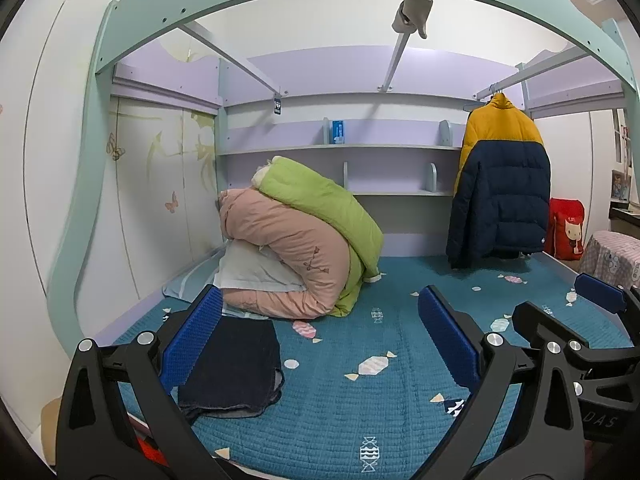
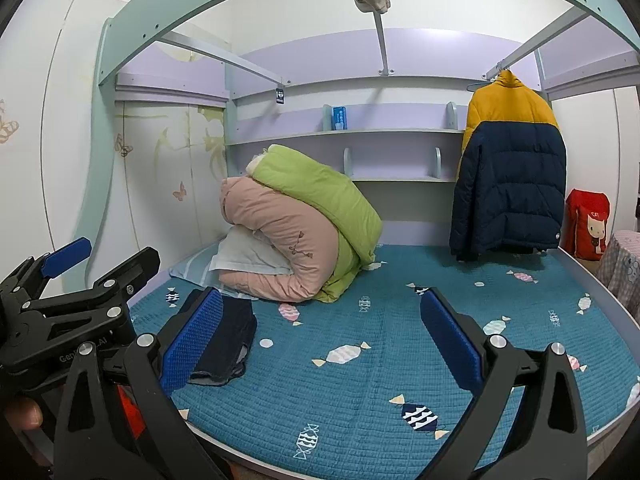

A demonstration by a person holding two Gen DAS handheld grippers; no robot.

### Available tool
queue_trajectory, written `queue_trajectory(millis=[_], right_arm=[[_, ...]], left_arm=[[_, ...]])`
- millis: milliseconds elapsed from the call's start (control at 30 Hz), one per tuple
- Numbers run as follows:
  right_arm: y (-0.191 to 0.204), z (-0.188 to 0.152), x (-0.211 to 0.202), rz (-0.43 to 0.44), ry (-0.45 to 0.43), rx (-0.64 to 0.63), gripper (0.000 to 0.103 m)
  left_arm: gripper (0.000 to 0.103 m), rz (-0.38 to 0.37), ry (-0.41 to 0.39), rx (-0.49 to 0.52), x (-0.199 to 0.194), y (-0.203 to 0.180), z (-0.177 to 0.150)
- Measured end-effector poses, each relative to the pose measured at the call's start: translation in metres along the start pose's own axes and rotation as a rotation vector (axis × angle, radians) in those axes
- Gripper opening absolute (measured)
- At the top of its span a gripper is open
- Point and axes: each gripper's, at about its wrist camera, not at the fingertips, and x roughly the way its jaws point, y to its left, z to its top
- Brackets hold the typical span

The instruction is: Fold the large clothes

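A yellow and navy puffer jacket [image 1: 500,184] hangs on a hanger from the bed frame rail at the back right; it also shows in the right wrist view [image 2: 510,176]. A folded dark garment [image 1: 236,368] lies on the teal bed cover [image 1: 340,400] at the front left, seen too in the right wrist view [image 2: 228,344]. My left gripper [image 1: 320,332] is open and empty above the bed's front edge. My right gripper [image 2: 320,336] is open and empty beside it. The right gripper shows at the right of the left wrist view [image 1: 592,320], the left gripper at the left of the right wrist view [image 2: 80,276].
A rolled pile of pink and green quilts [image 1: 304,240] with a white pillow [image 1: 252,268] sits at the back left of the bed. Shelves [image 1: 340,148] line the back wall. A red bag [image 1: 566,228] and a covered stool [image 1: 616,256] stand at the right.
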Motion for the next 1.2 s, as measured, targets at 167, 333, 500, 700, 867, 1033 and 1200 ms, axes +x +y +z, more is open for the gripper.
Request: queue_trajectory(millis=[167,333,500,700,867,1033,1200], right_arm=[[-0.0003,0.0000,-0.0001,0.000,-0.001,0.000,0.096],[-0.0002,0.0002,0.0000,0.001,0.000,0.000,0.096],[-0.0004,0.0004,0.0000,0.001,0.000,-0.001,0.096],[-0.0005,0.0007,0.0004,0.002,0.000,0.000,0.096],[-0.0002,0.0010,0.0008,0.003,0.000,0.001,0.096],[0.0000,0.0010,0.0008,0.002,0.001,0.000,0.096],[0.0013,0.0006,0.0011,0.003,0.002,0.000,0.096]], left_arm=[[0.098,0.017,-0.010,0.008,-0.0015,-0.0028,0.0002],[0.098,0.019,-0.010,0.008,-0.0035,-0.0032,-0.0014],[0.098,0.019,-0.009,0.008,-0.0029,-0.0029,-0.0009],[0.098,0.020,-0.009,0.008,-0.0029,-0.0026,-0.0005],[0.098,0.020,-0.009,0.007,-0.0039,-0.0032,-0.0009],[0.098,0.020,-0.007,0.008,-0.0035,-0.0032,-0.0009],[0.098,0.022,-0.010,0.007,-0.0044,-0.0039,-0.0008]])
